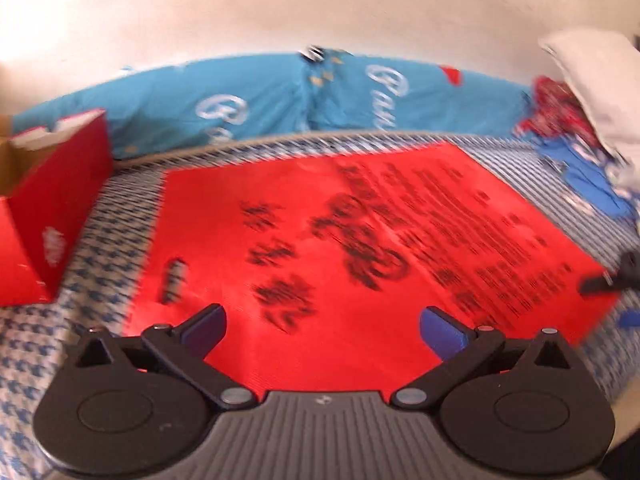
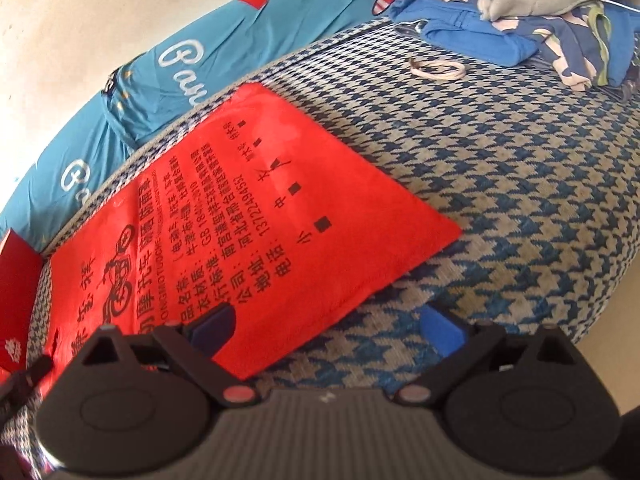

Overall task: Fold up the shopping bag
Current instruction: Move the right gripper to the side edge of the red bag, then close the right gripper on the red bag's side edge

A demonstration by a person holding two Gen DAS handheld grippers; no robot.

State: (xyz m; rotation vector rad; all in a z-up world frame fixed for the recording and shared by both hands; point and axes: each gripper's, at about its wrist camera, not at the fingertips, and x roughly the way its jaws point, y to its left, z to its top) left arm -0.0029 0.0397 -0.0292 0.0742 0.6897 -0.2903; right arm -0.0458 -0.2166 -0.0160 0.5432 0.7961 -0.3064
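Clearly the red shopping bag (image 2: 256, 216) lies flat on the houndstooth bed cover (image 2: 500, 208), thin, light and floppy. Both the left tool (image 1: 322, 330) and right tool (image 2: 328, 330) are spread, holding nothing. I'd pinch opposite corners of its near edge.

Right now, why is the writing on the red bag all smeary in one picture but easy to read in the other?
In the left wrist view the black print on the red bag is streaked, which looks like motion blur, and the checked cover is smeared too. In the right wrist view the bag is sharp and the print is crisp. Both views bend straight edges, since the lenses are fisheye.
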